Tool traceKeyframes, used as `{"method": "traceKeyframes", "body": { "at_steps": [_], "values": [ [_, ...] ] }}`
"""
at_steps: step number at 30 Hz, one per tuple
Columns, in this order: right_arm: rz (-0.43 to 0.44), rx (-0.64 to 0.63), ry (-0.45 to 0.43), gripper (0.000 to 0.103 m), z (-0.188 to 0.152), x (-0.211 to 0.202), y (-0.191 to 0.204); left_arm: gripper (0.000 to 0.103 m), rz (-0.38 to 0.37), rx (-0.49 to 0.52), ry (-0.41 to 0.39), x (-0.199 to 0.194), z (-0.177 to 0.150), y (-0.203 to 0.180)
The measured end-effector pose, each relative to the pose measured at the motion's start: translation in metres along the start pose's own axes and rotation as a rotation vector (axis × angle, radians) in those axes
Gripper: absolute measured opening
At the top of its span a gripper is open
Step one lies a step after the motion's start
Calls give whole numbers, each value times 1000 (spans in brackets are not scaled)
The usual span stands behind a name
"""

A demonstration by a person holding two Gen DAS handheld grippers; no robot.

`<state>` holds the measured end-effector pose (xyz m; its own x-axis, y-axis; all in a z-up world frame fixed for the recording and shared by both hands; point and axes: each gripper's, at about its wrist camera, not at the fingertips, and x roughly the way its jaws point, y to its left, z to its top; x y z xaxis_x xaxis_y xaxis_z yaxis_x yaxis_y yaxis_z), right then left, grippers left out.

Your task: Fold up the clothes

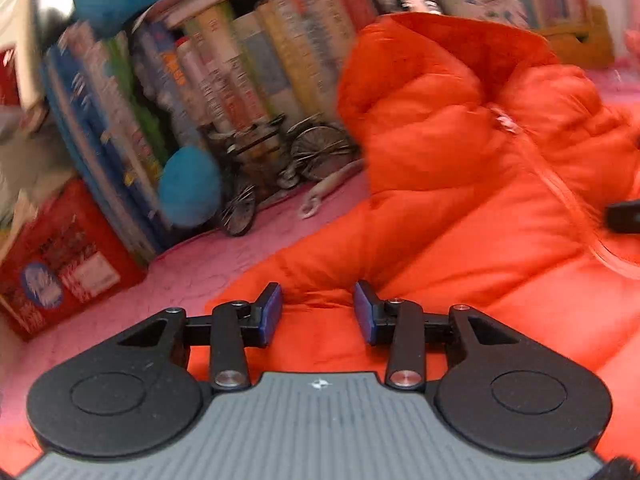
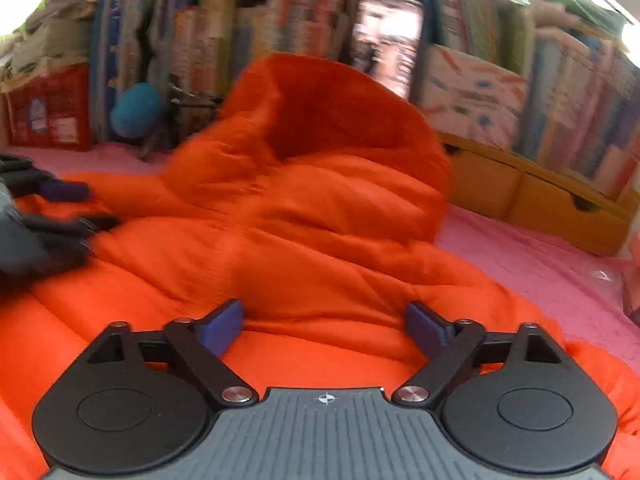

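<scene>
On the pink bed cover (image 2: 532, 264), an orange puffer jacket (image 2: 304, 240) lies spread out and rumpled, its hood (image 2: 320, 120) standing up toward the row of books (image 2: 256, 40) along the back. Its zipper (image 1: 560, 184) runs closed down the front in the left wrist view, and the quilted body bulges in soft ridges; no clean fold shows anywhere, so the folding looks barely begun, with sleeves and body yet to be brought in. Left tongs (image 1: 318, 306) hover low over the near edge of the jacket with the blue pads partly apart and only fabric below the gap, nothing pinched. Right tongs (image 2: 326, 322) stand spread wide over another part of the jacket, a raised ridge of cloth sitting between the pads but not squeezed by them as far as the blurred view shows. Each pair of tongs appears at the side of the other's view, near but apart. Beyond the jacket sit a small wire bicycle model (image 1: 280, 160), a blue plush toy (image 1: 188, 184), a red box (image 1: 60, 264) and yellow wooden drawers (image 2: 540, 200) against the bookshelf
</scene>
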<state>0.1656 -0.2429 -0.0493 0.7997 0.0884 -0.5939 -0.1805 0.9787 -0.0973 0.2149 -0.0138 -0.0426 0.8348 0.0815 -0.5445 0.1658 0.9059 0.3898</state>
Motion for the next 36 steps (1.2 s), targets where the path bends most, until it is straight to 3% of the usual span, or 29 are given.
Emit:
{"method": "traceKeyframes", "body": {
  "at_steps": [5, 6, 10, 12, 15, 20, 23, 28, 36],
  "values": [
    [-210, 98, 37, 91, -14, 1, -68, 46, 64, -33, 21, 9, -6, 31],
    [-236, 140, 48, 91, -18, 1, -85, 50, 84, -33, 24, 11, -7, 36],
    [-387, 275, 83, 95, -35, 3, -141, 50, 197, -42, 77, 25, -3, 52],
    [-425, 379, 107, 101, -37, 8, -160, 50, 261, -40, 105, 33, 0, 56],
    [-439, 345, 104, 96, -36, 6, -154, 48, 264, -36, 106, 23, -2, 51],
    [-356, 68, -70, 102, -30, -43, -89, 48, 121, -82, 60, -30, -5, 36],
    [-237, -3, -133, 103, -20, -73, -52, 48, 22, -122, 58, -56, 0, 32],
    [5, -20, -123, 103, -17, -101, 4, 49, -41, -165, 54, -88, 0, 20],
    [184, 73, -25, 103, -31, -99, 45, 53, -86, -166, 77, -108, -15, 2]
  ]
}}
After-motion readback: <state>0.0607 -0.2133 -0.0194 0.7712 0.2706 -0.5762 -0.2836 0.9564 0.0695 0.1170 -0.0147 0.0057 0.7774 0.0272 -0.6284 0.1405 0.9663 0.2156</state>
